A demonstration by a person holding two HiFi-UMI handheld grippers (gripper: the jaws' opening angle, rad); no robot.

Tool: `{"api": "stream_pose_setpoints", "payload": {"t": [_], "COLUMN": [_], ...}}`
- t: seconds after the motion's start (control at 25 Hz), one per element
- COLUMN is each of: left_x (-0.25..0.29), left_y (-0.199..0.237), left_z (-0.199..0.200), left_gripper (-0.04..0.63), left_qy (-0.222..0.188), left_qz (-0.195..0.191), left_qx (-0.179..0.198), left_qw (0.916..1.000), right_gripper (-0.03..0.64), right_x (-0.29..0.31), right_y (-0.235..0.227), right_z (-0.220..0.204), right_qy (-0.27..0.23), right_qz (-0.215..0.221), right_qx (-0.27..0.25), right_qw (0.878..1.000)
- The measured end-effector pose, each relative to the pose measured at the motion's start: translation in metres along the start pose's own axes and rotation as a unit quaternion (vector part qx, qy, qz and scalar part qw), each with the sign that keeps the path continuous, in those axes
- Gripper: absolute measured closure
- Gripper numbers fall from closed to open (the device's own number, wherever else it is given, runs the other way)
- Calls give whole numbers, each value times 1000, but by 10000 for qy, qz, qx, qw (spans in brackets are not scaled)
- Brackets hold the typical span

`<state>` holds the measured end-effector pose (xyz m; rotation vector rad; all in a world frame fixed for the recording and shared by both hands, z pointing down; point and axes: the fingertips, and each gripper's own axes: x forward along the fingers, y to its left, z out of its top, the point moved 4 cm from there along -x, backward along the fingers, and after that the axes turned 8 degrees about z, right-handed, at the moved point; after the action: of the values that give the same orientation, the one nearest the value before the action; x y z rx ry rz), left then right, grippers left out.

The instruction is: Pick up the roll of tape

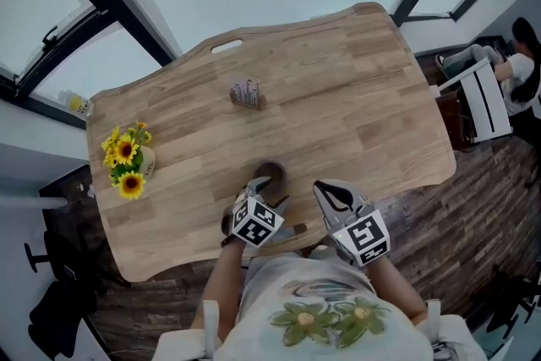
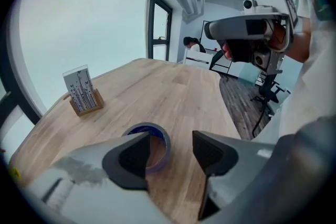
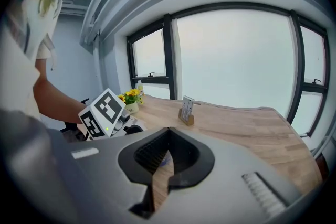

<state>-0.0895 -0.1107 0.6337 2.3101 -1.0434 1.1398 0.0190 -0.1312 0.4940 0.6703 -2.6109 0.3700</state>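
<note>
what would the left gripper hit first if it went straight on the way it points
Most likely the roll of tape, lying flat on the table just ahead of the left gripper, whose jaws stand apart. It sits off-centre, partly behind one jaw, so that jaw may meet its rim first; depth is unclear.

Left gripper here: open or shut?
Open. The left gripper has its jaws standing apart in its own view, with nothing clamped; the roll of tape lies flat on the table just beyond them.
</note>
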Motion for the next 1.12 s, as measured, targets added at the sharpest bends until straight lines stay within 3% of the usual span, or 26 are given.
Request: {"api": "stream_pose_setpoints", "payload": {"t": [0.68,1.12], "left_x": [42,48], "left_y": [-3,-7], "left_z": [-17,-25], "left_gripper": [341,357], "left_qy": [660,773], "left_qz": [-345,-372], "left_qx": [643,818], "left_qw": [9951,9930], "right_gripper": [617,617], "right_x": [10,10], "right_y": [-11,-4], "right_z": [-5,-5], "right_qy": [147,128], "right_qz": [-145,-128], "right_qx": [230,229], "right_qw": [9995,9996]}}
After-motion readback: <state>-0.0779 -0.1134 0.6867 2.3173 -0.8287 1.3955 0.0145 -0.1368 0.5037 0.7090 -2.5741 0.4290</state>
